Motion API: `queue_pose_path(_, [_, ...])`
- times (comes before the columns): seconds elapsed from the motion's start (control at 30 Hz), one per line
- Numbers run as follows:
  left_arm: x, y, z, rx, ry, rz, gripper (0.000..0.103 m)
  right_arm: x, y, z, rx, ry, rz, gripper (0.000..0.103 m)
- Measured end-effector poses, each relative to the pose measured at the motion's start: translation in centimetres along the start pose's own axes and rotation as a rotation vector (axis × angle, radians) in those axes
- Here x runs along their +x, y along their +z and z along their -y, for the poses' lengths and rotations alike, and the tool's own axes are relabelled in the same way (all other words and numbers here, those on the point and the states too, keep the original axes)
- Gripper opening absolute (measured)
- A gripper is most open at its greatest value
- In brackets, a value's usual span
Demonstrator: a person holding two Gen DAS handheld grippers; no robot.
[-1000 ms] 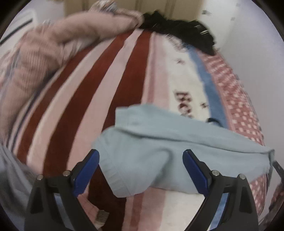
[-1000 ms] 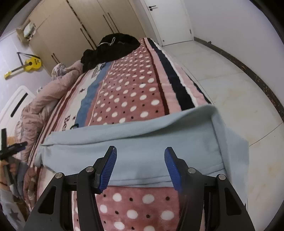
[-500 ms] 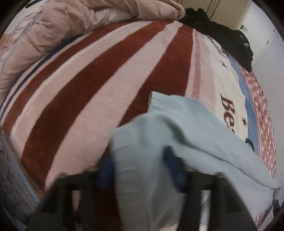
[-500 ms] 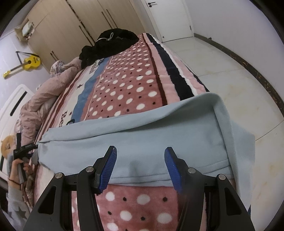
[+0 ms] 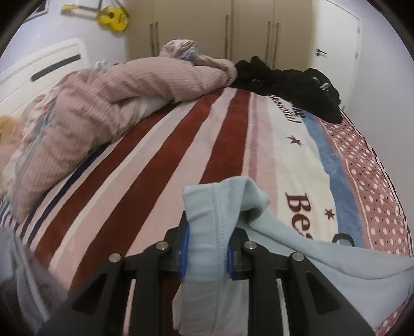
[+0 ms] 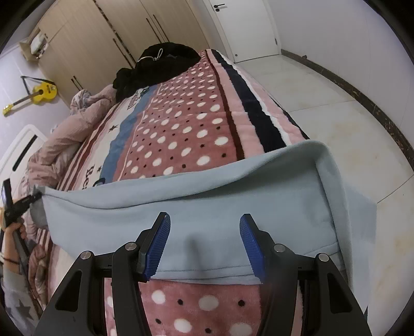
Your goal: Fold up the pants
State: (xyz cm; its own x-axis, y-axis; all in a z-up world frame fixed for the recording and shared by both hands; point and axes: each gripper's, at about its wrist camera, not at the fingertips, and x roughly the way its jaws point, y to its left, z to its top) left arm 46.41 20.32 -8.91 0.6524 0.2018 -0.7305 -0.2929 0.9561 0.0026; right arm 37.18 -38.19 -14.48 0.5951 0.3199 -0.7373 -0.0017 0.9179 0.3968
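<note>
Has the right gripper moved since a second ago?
No. The right gripper hangs open over the pants, framed against the door as before.

Beige wardrobe (image 6: 103, 33) along far wall; white door (image 6: 245, 23); pale tile floor (image 6: 349, 124); yellow guitar (image 6: 38, 93) hangs on wall.
</note>
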Motion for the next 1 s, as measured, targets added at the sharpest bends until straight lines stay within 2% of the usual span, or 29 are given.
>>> queue_pose_path(0.1, [3.2, 0.6, 0.8, 0.019, 0.025, -0.058, 0.022, 0.1, 0.2, 0.1, -0.004, -0.016, -0.003, 0.052])
queue_pose_path(0.2, [5.9, 0.4, 1.1, 0.029, 0.062, -0.113, 0.033, 0.1, 0.6, 0.4, -0.015, -0.045, -0.004, 0.052])
queue_pose_path(0.23, [6.2, 0.3, 1.3, 0.045, 0.078, -0.125, 0.049, -0.1, 0.7, 0.5, -0.021, -0.054, 0.000, 0.052])
queue_pose_path(0.27, [6.2, 0.1, 1.4, 0.060, 0.092, -0.119, 0.071, -0.2, 0.7, 0.6, -0.028, -0.061, 0.005, 0.052])
queue_pose_path(0.33, [5.0, -0.1, 1.3, 0.078, 0.106, -0.071, 0.084, -0.4, 0.9, 0.8, -0.051, -0.067, 0.010, 0.052])
queue_pose_path(0.47, [1.6, -0.5, 0.9, 0.054, 0.058, -0.034, 0.084, -0.3, 1.0, 0.9, -0.092, -0.079, 0.003, 0.052])
queue_pose_path(0.6, [-1.8, -2.2, 3.2, 0.099, -0.141, -0.030, 0.084, 0.4, 0.9, 1.1, -0.086, -0.028, -0.010, 0.050])
queue_pose_path(0.63, [-2.2, -2.6, 3.9, 0.106, -0.176, -0.036, 0.084, 0.8, 0.8, 0.9, -0.100, -0.019, -0.022, 0.040])
queue_pose_path(0.7, [-2.0, -3.9, 5.8, 0.122, -0.239, -0.080, 0.084, 1.8, 0.3, -0.1, -0.156, -0.015, -0.055, 0.024])
queue_pose_path(0.73, [-1.6, -4.3, 6.6, 0.136, -0.253, -0.106, 0.084, 2.5, 0.1, -0.6, -0.176, 0.008, -0.084, 0.021])
queue_pose_path(0.8, [-0.2, -5.4, 8.7, 0.190, -0.272, -0.161, 0.084, 3.7, -0.2, -1.4, -0.185, 0.023, -0.110, 0.021])
queue_pose_path(0.9, [2.2, -7.1, 11.2, 0.253, -0.324, -0.281, 0.084, 5.1, 0.3, -2.9, -0.220, 0.027, -0.099, 0.021])
queue_pose_path(0.93, [3.3, -7.7, 11.8, 0.261, -0.327, -0.321, 0.084, 5.8, 0.7, -3.4, -0.227, 0.033, -0.101, 0.021])
queue_pose_path(1.0, [4.3, -8.1, 12.4, 0.278, -0.299, -0.336, 0.084, 6.5, 1.1, -3.9, -0.240, 0.026, -0.102, 0.021])
